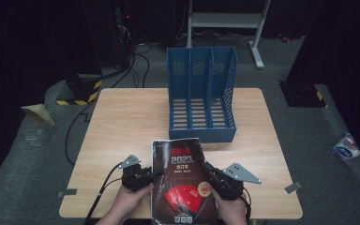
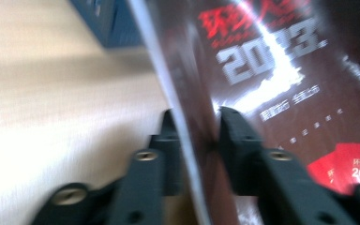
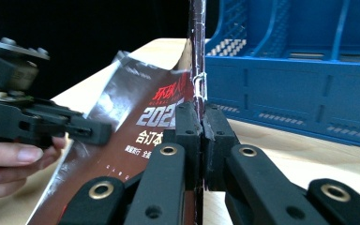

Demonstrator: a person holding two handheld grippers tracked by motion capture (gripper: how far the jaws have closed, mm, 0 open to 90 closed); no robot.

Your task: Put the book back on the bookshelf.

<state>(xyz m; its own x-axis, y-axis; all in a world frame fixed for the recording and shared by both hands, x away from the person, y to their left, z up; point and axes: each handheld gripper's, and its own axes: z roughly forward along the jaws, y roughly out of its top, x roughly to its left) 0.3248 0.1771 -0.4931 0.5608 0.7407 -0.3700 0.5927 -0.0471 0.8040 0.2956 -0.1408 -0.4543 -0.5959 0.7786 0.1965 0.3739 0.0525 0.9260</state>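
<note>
Pinching the magazine [image 1: 180,180] between us: left gripper [image 1: 151,176] clamps one edge, right gripper [image 1: 209,176] the other, blue file rack [image 1: 201,93] beyond.

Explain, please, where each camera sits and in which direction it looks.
High view: above the person's side, facing forward and down on the table; both hands and grippers show.
Left gripper view: rides the left gripper, looking along its jaws at the magazine.
Right gripper view: rides the right gripper, facing the blue file rack; the other hand shows.
All share the magazine.
</note>
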